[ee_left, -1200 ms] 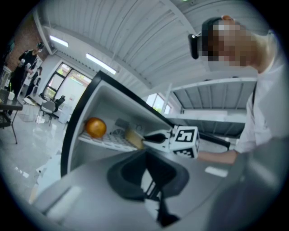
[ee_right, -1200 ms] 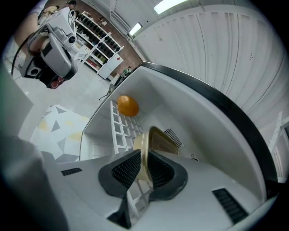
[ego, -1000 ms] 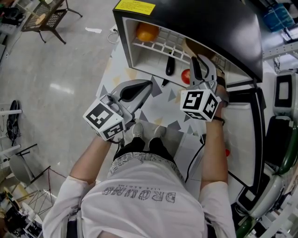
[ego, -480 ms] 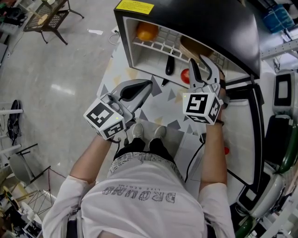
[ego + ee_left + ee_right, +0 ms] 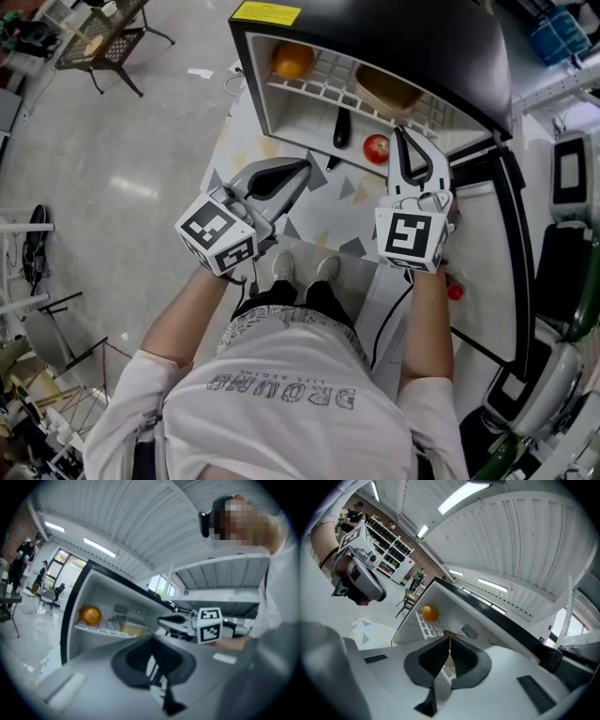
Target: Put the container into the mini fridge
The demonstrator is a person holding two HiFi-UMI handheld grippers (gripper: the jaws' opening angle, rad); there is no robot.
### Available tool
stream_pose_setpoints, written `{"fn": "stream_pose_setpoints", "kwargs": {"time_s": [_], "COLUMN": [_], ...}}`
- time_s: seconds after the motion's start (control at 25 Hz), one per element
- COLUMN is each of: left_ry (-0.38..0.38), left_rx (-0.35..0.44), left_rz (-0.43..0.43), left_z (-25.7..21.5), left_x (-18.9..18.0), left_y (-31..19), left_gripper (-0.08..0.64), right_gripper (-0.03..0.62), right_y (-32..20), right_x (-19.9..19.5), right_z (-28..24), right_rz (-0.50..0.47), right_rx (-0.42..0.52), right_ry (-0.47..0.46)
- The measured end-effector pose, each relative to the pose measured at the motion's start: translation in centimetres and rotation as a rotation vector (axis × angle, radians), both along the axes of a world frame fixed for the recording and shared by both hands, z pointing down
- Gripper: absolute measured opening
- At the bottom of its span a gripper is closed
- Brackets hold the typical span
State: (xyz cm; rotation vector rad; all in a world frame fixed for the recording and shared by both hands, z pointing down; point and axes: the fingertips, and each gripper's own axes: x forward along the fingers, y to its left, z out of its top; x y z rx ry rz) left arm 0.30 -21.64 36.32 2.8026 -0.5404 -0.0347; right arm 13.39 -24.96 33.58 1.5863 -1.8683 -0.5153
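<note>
The right tool [image 5: 401, 136] is closing, its jaws almost together with nothing between them. The left tool [image 5: 302, 169] has its jaws pressed together and is empty too. Just past the right tool, the container [image 5: 387, 89] sits on the wire shelf [image 5: 323, 89] inside the mini fridge [image 5: 403, 33].

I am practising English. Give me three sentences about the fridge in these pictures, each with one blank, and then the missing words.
The container stands ___ the mini fridge, on the wire shelf.
The round fruit on that shelf is ___ in colour.
The fridge's door is ___.
Missing words: inside; orange; open.
</note>
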Motion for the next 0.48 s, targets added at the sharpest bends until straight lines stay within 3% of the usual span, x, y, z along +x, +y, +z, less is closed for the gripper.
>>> {"fn": "stream_pose_setpoints", "kwargs": {"time_s": [0.48], "left_ry": [-0.025], "left_rx": [0.034], "left_rz": [0.020], "left_z": [-1.2], "left_x": [1.2], "left_y": [1.5], "left_gripper": [0.008], "right_gripper": [0.003], "right_y": [4.4], "right_x": [-0.8], "right_z": [-0.9], "right_rz": [-0.038], "right_rx": [0.032], "right_ry": [-0.113]}}
